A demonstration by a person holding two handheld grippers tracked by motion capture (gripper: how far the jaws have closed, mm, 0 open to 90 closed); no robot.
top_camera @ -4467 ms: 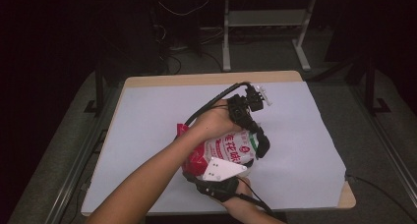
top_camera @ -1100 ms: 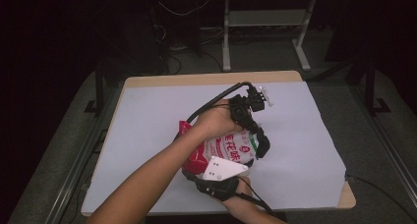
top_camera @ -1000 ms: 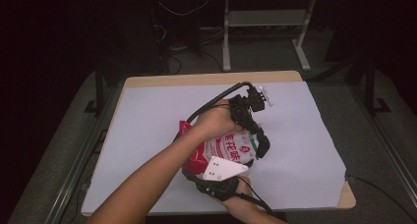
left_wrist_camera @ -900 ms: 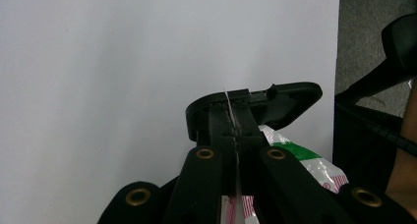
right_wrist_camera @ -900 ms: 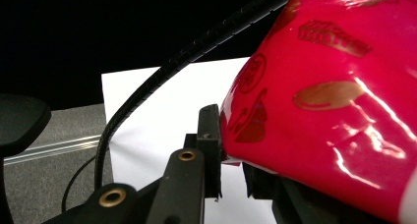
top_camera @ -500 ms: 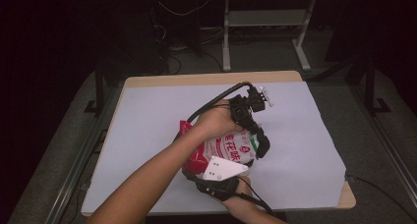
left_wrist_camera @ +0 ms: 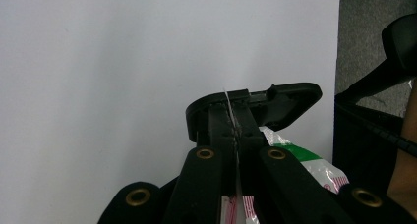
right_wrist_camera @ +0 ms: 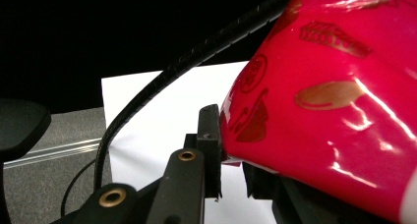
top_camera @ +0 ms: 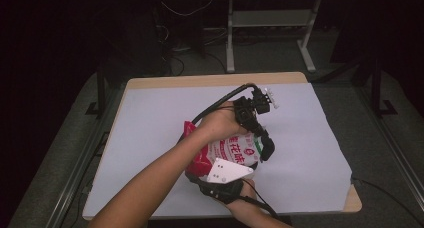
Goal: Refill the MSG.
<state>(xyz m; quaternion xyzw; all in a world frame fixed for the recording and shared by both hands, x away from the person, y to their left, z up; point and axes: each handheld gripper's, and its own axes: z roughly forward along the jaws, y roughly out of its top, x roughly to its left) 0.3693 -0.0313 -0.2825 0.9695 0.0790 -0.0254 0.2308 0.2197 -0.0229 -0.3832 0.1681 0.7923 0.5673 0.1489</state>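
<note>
The person's left forearm reaches up from the bottom edge of the high view and crosses diagonally to the middle of the tabletop (top_camera: 150, 118); its hand (top_camera: 220, 122) is wrapped over the left tongs (top_camera: 265, 148), which point toward the right edge. The right hand (top_camera: 247, 195) comes in low, just below the red-and-white snack bag (top_camera: 232, 150), carrying the right tongs (top_camera: 200, 170) under a grey three-cornered plate (top_camera: 227, 170).

The bag lies at the centre of the white sheet, between the two tongs. In the left gripper view the left tongs (left_wrist_camera: 235, 130) are fully closed on a thin edge of the bag (left_wrist_camera: 305, 162) (the seam stands up as a pale sliver between the pads). In the right gripper view the right tongs (right_wrist_camera: 231, 150) are nearly closed, clamped on the bag's glossy red end (right_wrist_camera: 334, 101), which bulges over them.

Around the bag the sheet is bare on every side; the widest room lies to its left and beyond it, the near edge being closest; the left tongs' cable (top_camera: 220, 103) loops above the bag.
</note>
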